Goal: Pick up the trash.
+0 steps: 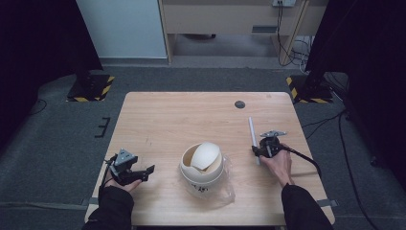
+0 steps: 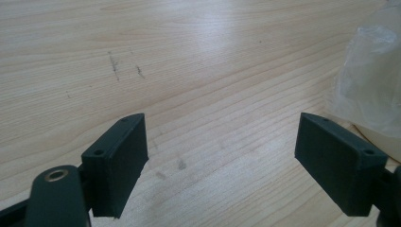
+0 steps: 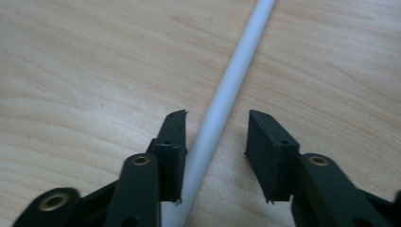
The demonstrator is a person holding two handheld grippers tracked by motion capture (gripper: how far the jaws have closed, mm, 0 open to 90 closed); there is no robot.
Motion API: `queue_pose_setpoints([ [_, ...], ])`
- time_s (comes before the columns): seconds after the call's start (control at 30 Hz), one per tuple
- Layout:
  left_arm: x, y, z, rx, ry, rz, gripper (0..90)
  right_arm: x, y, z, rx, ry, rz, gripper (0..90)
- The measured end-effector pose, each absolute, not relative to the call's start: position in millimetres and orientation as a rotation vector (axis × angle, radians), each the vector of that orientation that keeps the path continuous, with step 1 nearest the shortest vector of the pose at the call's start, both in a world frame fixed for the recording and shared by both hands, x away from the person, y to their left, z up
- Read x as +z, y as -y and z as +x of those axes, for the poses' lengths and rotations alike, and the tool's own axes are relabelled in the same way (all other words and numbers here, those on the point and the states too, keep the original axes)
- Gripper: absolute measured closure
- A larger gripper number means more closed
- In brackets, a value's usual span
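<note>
Here the left gripper (image 1: 143, 172) rests near the front left of the counter (image 1: 163, 115), jaws spread wide with bare wood between them; in the left gripper view a fold of clear plastic (image 2: 373, 90) sits just beyond the right-hand jaw, not touching it. In the middle, a cream bin (image 1: 201, 167) with a tilted swing lid stands on the counter, and the clear plastic bag (image 1: 229, 184) spills out around its right side. It looks light and hollow, so a push on the lid would likely tip or slide it; the rim seems the firmer place to hold. The bag is thin, soft and probably slippery, best pinched at a bunched fold.

To the right, a thin white tube (image 1: 252, 134) lies flat, pointing away from the person. The right gripper (image 3: 215, 142) straddles its near end, jaws partly apart; one jaw is just beside it, the other apart, so it is not pinched. The tube looks stiff, smooth and light, apt to roll, so a square grip near the end suits it.
</note>
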State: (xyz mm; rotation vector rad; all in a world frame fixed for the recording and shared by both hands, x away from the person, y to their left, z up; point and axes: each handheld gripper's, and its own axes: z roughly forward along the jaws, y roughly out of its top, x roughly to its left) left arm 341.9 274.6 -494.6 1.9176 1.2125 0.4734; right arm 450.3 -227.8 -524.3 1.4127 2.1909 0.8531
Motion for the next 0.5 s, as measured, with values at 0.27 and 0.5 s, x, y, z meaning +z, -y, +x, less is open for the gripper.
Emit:
queue_pose_setpoints([
  [0.27, -495.0, -276.3, 341.8, 0.456, -1.217, 1.91, 17.5, -521.6, 233.0, 447.8, 0.838, -2.213, 1.438, 79.0],
  [0.5, -491.4, -278.3, 340.5, 0.474, -1.211, 1.882, 18.2, -513.6, 246.8, 445.2, 0.915, -2.177, 1.447, 79.2],
])
